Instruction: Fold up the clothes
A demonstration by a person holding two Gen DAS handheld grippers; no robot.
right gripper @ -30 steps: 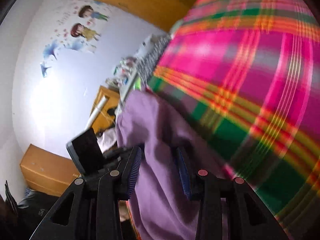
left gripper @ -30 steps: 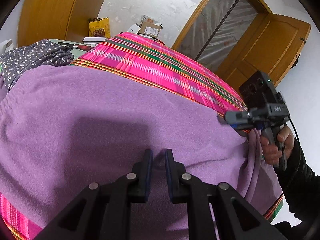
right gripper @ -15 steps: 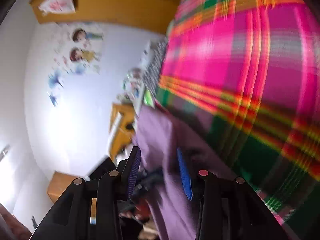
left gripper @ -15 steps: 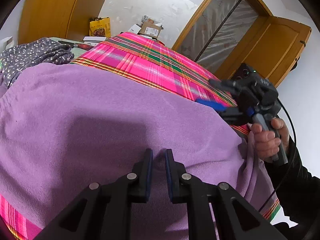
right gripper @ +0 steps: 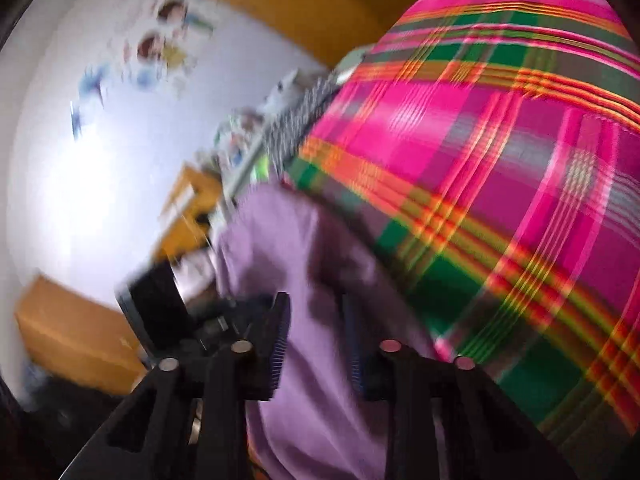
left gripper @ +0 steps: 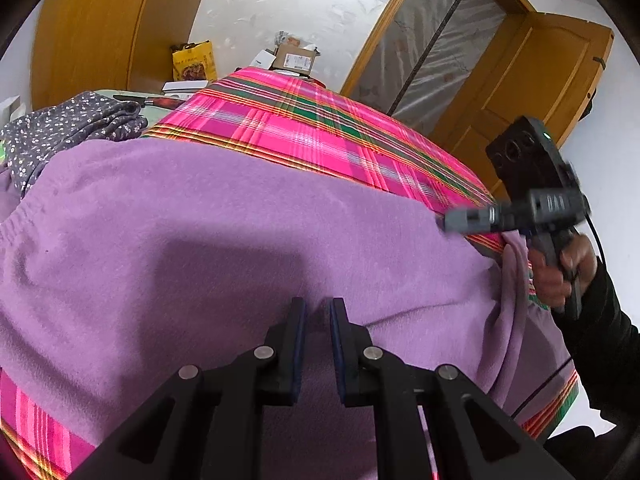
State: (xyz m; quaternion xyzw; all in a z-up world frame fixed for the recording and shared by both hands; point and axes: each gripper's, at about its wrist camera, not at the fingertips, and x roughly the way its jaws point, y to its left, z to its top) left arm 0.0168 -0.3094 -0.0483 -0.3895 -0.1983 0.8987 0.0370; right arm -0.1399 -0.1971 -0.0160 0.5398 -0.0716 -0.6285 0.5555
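Across the plaid cover [left gripper: 320,136], you're pinching the purple garment [left gripper: 200,220] with your left gripper [left gripper: 317,312], your right gripper [right gripper: 314,320] straddling its right edge, half-open.

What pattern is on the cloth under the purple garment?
Bright pink plaid with green, orange and yellow stripes on the cloth; clearest in the left wrist view.

Left claw [left gripper: 317,320] nearly closed, pinching a small ridge of purple fabric [left gripper: 200,248]. Right claw [right gripper: 316,344] parted around a fabric fold, gripped by a hand [left gripper: 560,268].
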